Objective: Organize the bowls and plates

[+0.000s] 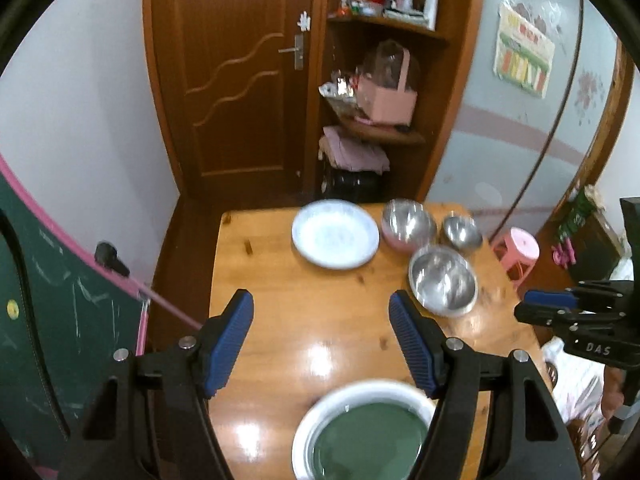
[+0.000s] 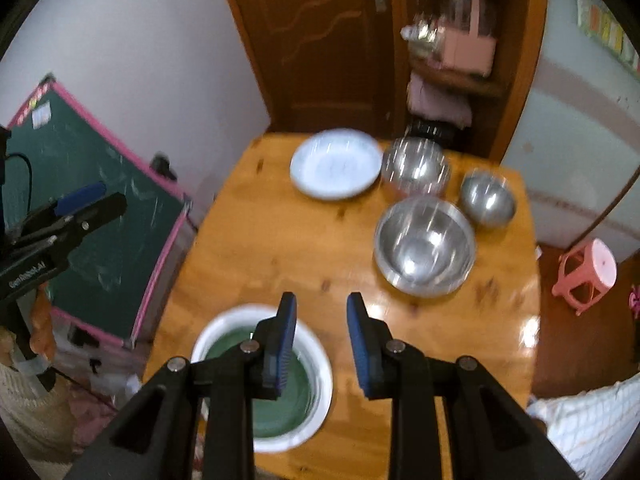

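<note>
A wooden table holds a white plate at the far side and a green plate with a white rim at the near edge. Three steel bowls stand at the right: a large one, a pink-sided one and a small one. My left gripper is open and empty above the table, beyond the green plate. My right gripper is open and empty above the green plate's right rim; it also shows in the left wrist view.
A green chalkboard with a pink frame leans at the table's left. A pink stool stands on the floor to the right. A wooden door and shelves with a pink bag stand behind the table.
</note>
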A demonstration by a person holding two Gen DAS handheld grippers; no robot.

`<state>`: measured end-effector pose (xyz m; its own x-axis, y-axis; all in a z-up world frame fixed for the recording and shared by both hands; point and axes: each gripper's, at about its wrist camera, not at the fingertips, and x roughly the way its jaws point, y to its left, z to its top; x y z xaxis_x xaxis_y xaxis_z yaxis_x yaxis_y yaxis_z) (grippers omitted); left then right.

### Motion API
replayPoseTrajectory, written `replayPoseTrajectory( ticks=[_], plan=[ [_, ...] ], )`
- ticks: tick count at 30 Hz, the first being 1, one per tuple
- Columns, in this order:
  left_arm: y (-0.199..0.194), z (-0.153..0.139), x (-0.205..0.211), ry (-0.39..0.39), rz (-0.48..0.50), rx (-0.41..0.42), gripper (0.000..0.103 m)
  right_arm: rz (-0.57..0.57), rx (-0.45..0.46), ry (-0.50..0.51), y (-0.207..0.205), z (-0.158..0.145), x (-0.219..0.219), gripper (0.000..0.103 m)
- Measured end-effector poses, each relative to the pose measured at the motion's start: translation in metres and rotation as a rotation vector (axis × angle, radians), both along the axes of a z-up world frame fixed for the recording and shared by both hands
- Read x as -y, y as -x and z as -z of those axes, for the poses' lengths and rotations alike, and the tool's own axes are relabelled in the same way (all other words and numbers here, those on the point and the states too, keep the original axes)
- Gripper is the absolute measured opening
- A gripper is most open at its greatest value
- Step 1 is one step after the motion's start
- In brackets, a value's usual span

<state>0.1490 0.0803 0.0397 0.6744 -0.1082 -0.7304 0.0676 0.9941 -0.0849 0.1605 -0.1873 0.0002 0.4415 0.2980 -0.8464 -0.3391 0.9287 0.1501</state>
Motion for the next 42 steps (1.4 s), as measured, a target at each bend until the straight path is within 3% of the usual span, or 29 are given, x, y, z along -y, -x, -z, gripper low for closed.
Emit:
replayPoseTrajectory(
  ticks=[4,8,11,16,23,31,40,42],
  plan=[
    [-0.046,-0.013,-0.007,-0.009,-0.031,0.021,0.069,0.038,0.038,-0.027,-0.044,-0.027,0.004,0.026],
    [-0.093,0.002,-0.013,-0.002,-0.072,0.003,0.069,0.065,0.044,-0.065,-0.087,-0.028,0.003,0.026],
    [-0.135,0.032,-0.020,0.031,-0.103,-0.043,0.069,0.092,0.001,-0.100,-0.123,-0.008,-0.001,0.026],
    [-0.182,0.092,-0.025,0.092,-0.125,-0.120,0.069,0.147,-0.121,-0.150,-0.173,0.055,-0.012,0.026],
    [-0.233,0.171,-0.031,0.151,-0.182,-0.212,0.069,0.241,-0.262,-0.192,-0.212,0.132,-0.021,0.026],
    [-0.266,0.251,-0.029,0.224,-0.237,-0.322,0.064,0.320,-0.335,-0.217,-0.246,0.181,-0.022,0.026],
    [-0.281,0.284,-0.023,0.293,-0.259,-0.334,0.062,0.370,-0.385,-0.238,-0.264,0.212,-0.018,0.026],
    [-0.283,0.289,-0.023,0.298,-0.262,-0.335,0.055,0.377,-0.391,-0.237,-0.267,0.217,-0.017,0.025]
  ],
)
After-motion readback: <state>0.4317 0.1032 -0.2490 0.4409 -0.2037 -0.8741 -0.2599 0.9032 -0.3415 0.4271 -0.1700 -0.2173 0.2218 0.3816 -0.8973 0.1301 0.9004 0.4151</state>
